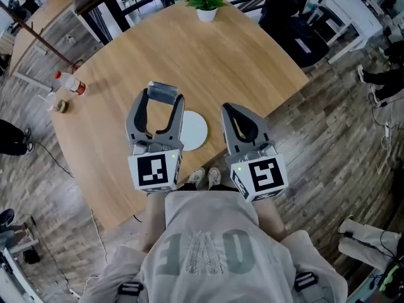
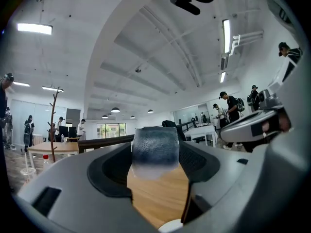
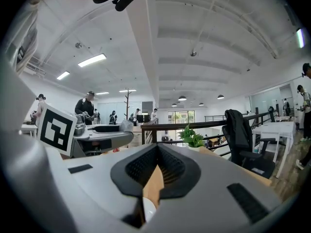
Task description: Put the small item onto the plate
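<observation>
Left gripper (image 1: 164, 96) fingers clamped on item (image 2: 155, 152) at their very tips, above the surface (image 1: 252, 62) near plate's (image 1: 196, 131) far-left rim; right gripper (image 1: 232, 111) fingers together, empty; risk: shallow pinch slips, or early release lands item off plate.

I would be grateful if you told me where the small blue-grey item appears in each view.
Head view: item upper centre-left, in the left gripper.
Left gripper view: item centre, clamped between the jaws.
Right gripper view: item small, left of centre, at that gripper's tip.
Shared landmark: the wooden table.
</observation>
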The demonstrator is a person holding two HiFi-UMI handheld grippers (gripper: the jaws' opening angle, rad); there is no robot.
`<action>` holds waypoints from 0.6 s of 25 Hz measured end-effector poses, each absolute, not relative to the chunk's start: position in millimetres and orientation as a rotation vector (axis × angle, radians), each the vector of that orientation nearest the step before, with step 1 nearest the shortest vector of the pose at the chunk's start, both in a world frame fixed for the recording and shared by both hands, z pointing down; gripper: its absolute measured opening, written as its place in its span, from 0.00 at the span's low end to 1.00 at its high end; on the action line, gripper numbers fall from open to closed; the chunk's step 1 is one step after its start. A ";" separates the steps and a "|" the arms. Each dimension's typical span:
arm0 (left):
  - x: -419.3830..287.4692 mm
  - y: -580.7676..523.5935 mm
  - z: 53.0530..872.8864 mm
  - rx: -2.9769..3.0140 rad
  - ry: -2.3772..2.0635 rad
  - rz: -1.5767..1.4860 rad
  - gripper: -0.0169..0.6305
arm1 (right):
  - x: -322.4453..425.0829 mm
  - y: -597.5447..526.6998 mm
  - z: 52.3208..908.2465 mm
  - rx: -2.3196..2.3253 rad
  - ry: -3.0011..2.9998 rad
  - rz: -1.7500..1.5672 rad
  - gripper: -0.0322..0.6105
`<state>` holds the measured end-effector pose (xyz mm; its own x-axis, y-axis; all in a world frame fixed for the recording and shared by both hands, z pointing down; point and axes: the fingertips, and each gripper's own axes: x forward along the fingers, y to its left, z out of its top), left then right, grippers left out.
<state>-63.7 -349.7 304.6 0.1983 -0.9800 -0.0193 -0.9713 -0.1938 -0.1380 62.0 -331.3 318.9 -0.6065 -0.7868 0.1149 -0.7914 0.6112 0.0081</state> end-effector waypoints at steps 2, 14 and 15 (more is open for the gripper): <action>-60.9 -355.6 319.7 -2.364 1.903 -0.178 0.50 | 61.3 -331.9 323.9 1.336 -2.709 0.076 0.08; -44.0 -374.6 474.5 -2.625 1.852 -0.759 0.50 | 79.2 -326.5 351.7 1.405 -2.550 0.155 0.08; -42.1 -372.5 488.7 -2.648 1.843 -0.822 0.50 | 82.7 -325.2 353.8 1.418 -2.530 0.166 0.08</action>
